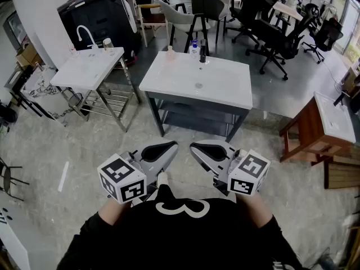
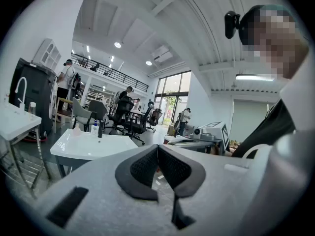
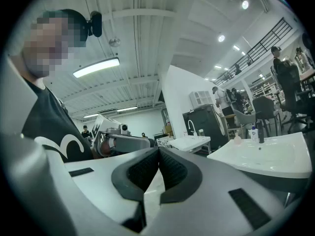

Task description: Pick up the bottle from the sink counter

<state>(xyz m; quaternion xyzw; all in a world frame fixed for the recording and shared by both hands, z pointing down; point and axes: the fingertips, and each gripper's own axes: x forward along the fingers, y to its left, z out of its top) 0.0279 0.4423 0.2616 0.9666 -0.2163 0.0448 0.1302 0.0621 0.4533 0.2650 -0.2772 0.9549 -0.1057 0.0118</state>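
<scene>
Sink counter (image 1: 225,86) w/ bottle (image 1: 194,50) ahead, L claw (image 1: 169,147) & R claw (image 1: 199,147) closed

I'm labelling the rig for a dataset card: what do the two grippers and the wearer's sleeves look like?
Both the left gripper and right gripper have light grey bodies with curved black textured pads. Each carries a white cube with black square markers. The person wears a black long-sleeved top with a white print.
</scene>
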